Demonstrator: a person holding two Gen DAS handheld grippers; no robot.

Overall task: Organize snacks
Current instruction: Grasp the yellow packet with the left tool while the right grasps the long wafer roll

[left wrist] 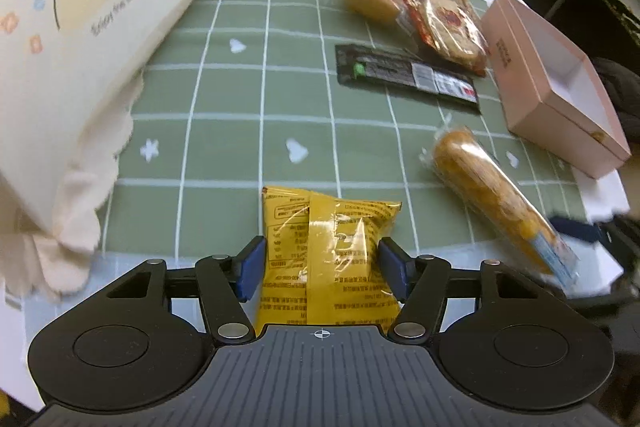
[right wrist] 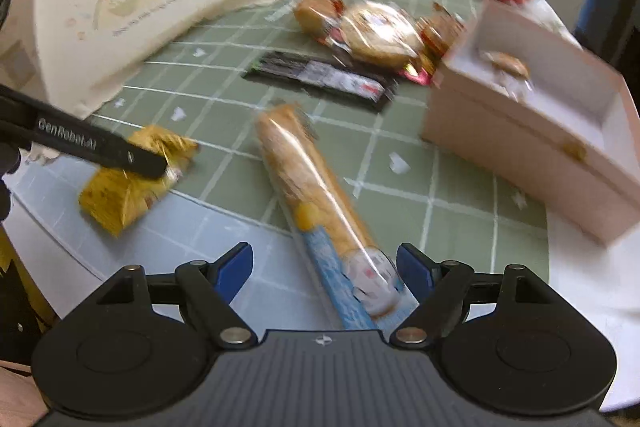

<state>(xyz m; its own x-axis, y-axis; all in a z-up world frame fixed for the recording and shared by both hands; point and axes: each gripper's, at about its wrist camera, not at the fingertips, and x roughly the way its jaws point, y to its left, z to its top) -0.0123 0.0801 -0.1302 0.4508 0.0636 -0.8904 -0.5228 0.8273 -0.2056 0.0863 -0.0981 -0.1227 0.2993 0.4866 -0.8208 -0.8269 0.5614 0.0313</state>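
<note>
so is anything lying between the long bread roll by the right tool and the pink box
Nothing visible does. The long bread roll lies on bare green checked cloth, and the stretch of cloth between it and the open pink box is clear. The black packet and the round pastry lie farther back, off that path.

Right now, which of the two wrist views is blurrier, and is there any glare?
Right wrist view: smeared by motion, pink box and round pastry soft. Left wrist view: mostly sharp, glare on the yellow snack packet, fisheye bending the tablecloth grid.
</note>
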